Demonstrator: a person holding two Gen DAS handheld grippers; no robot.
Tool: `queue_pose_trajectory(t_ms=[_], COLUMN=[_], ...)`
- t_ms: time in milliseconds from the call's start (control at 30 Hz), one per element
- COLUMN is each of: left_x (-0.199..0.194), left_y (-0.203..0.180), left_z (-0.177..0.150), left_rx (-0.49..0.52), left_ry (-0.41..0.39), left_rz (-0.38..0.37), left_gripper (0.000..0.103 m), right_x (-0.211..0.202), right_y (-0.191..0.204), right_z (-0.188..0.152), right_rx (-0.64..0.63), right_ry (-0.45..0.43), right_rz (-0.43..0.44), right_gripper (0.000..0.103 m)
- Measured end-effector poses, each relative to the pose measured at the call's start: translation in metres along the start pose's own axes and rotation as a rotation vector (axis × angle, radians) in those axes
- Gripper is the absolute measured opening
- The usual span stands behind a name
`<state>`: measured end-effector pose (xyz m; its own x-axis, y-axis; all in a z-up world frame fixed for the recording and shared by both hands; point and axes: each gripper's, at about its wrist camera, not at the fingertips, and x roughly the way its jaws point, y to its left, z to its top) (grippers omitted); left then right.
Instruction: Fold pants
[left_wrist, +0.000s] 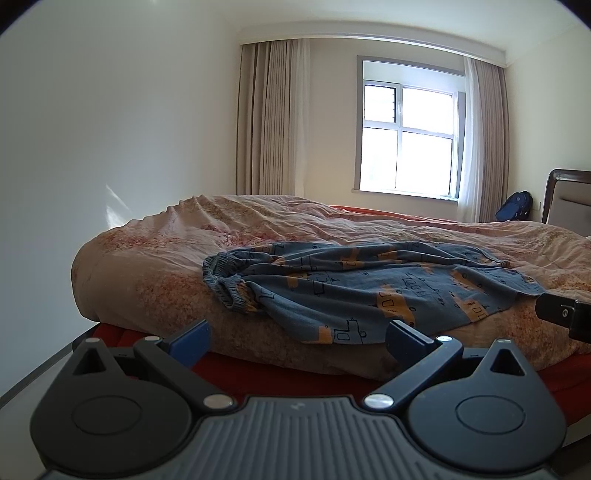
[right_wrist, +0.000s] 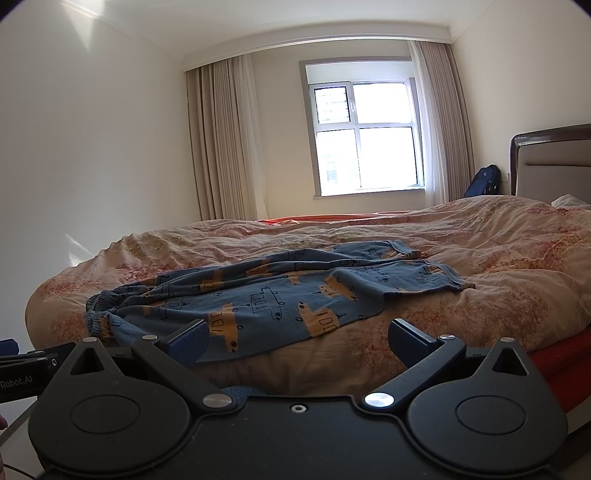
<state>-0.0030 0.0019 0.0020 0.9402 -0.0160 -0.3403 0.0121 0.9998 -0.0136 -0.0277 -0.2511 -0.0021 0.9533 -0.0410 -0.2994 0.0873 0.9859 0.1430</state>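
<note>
Blue pants (left_wrist: 354, 288) with an orange and black print lie crumpled on the bed's pinkish quilt (left_wrist: 155, 258). Their elastic waistband (left_wrist: 225, 284) is bunched at the left; the legs run right. In the right wrist view the pants (right_wrist: 266, 299) lie just past the fingers, waistband (right_wrist: 99, 314) at the left. My left gripper (left_wrist: 297, 341) is open and empty, short of the bed's near edge. My right gripper (right_wrist: 297, 341) is open and empty, at the bed's near edge. Each gripper shows at the edge of the other's view, the right one (left_wrist: 565, 317) and the left one (right_wrist: 26, 373).
The bed has a red sheet (left_wrist: 258, 373) under the quilt and a dark headboard (right_wrist: 554, 162) at the far right. A window (left_wrist: 406, 136) with curtains is behind. A blue backpack (right_wrist: 484, 181) stands by the wall. A white wall is at the left.
</note>
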Motion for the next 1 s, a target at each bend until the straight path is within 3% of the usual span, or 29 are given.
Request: queue_pose_trajectory(t_ms=[1000], left_x=[-0.0004], left_y=[0.0004], left_z=[-0.0005], left_rx=[0.0], left_ry=[-0.001], left_rz=[0.0], left_gripper=[0.103], right_x=[0.0006], right_y=[0.001], right_z=[-0.0016], right_rx=[0.001], right_ry=[0.003], right_rz=[0.001], right_gripper=[0.103])
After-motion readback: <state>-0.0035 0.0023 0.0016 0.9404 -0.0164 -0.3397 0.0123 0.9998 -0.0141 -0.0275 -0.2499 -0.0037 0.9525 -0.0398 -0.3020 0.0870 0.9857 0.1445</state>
